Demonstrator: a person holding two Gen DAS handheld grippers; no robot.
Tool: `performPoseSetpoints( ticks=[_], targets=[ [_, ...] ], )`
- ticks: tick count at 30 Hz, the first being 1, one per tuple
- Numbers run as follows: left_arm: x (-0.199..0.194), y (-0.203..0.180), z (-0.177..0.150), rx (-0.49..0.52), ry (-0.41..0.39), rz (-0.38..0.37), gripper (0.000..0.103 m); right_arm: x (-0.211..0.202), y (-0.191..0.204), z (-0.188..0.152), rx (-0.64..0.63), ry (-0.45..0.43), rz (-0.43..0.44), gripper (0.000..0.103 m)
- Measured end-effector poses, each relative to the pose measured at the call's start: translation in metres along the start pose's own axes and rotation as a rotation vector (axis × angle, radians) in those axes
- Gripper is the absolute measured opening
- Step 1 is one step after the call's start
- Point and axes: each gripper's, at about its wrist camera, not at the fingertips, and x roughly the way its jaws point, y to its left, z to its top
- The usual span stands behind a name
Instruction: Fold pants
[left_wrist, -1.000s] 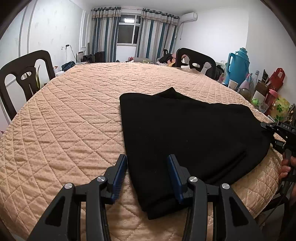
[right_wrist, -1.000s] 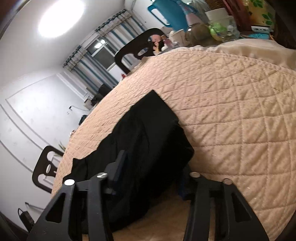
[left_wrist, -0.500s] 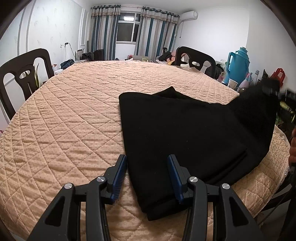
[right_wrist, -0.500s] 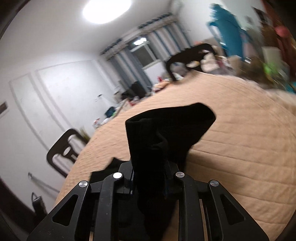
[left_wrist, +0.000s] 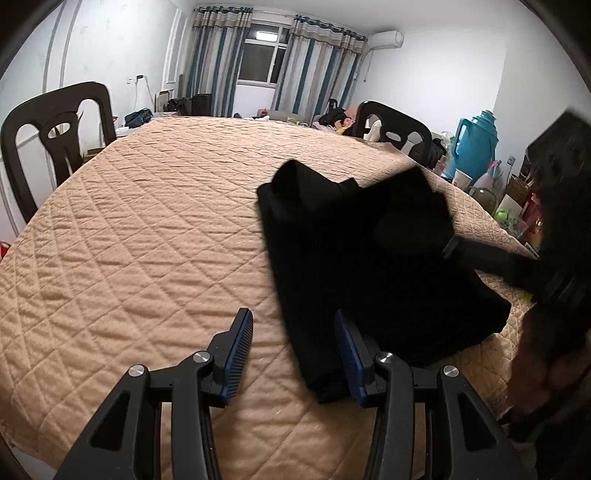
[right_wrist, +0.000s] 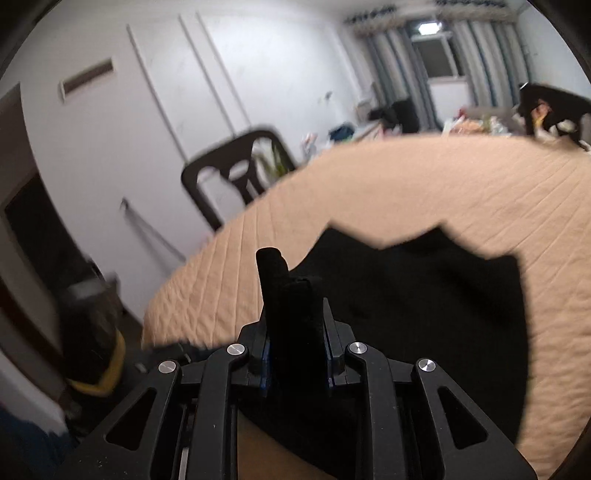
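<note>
The black pants (left_wrist: 362, 266) lie folded on the tan quilted table (left_wrist: 147, 236). My left gripper (left_wrist: 293, 354) is open just above the table, its right finger over the pants' near left edge. My right gripper (right_wrist: 295, 332) is shut on a bunched end of the pants (right_wrist: 295, 306) and holds it raised over the rest of the garment (right_wrist: 424, 302). In the left wrist view the right gripper (left_wrist: 454, 247) reaches in from the right, carrying the lifted flap leftward over the pants.
Dark chairs stand at the left (left_wrist: 55, 136) and far side (left_wrist: 391, 125) of the table. A teal thermos (left_wrist: 476, 144), cups and bottles crowd the right side. The table's near edge is just below my left gripper.
My right gripper has closed on the right end of the pants, lifted it and swung it left over the garment. The left gripper has stayed open at the near edge.
</note>
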Motion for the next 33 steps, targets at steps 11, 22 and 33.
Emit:
performPoseSetpoints(
  ticks=[11,22,33],
  targets=[
    [-0.008,0.015,-0.004,-0.038,-0.004,-0.001,0.049,0.028,0.013,-0.016,-0.078,0.086,-0.019,0.032],
    [-0.019,0.037,0.008,-0.076,-0.023,0.045,0.049,-0.040,-0.001,-0.010,-0.045,-0.083,0.075,0.043],
    [0.034,0.019,0.081,-0.022,0.008,-0.042,0.054,-0.032,-0.107,0.030,0.229,-0.039,-0.294,0.043]
  ],
)
